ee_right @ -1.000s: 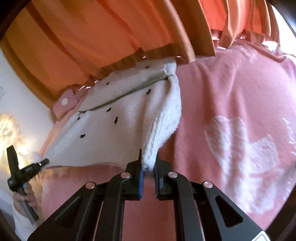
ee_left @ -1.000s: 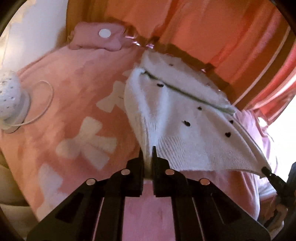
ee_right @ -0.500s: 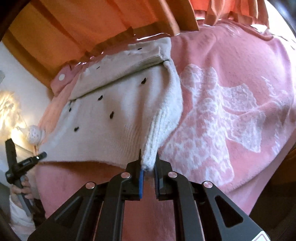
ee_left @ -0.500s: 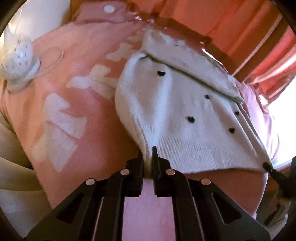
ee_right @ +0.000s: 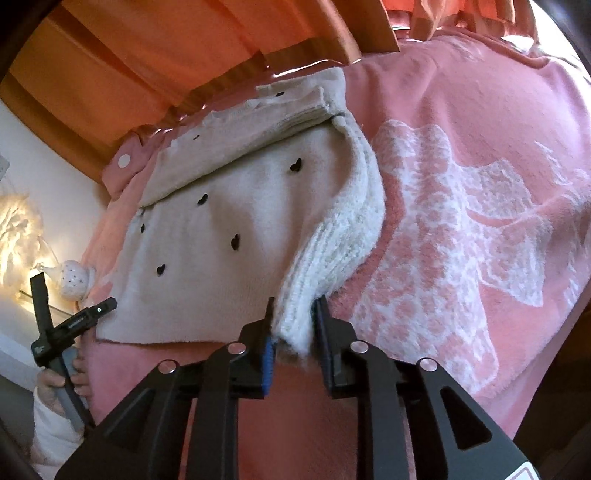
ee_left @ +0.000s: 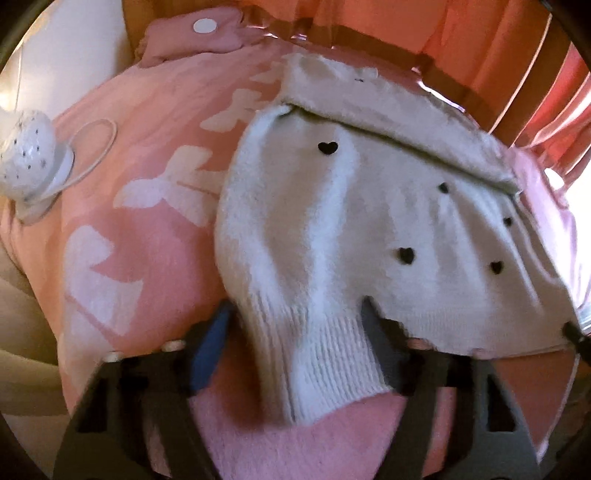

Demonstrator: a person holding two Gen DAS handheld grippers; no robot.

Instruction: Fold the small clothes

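A small white knit sweater (ee_left: 369, 221) with little black hearts lies on a pink blanket (ee_left: 147, 184), its far part folded over. My left gripper (ee_left: 295, 317) is open, its jaws wide apart on either side of the ribbed hem corner, which lies loose between them. In the right wrist view the sweater (ee_right: 221, 221) lies flat and my right gripper (ee_right: 295, 314) is open, jaws slightly apart around the other hem corner. The left gripper (ee_right: 74, 321) shows at that view's left edge, held by a hand.
A white dotted lamp (ee_left: 29, 155) with a cord sits on the blanket at the left. A pink pillow (ee_left: 199, 33) with a white dot lies at the far edge. Orange curtains (ee_right: 184, 48) hang behind the bed.
Both grippers lowered the sweater's hem onto the blanket and opened, letting go of its corners. The left jaws opened wide, the right ones a little.
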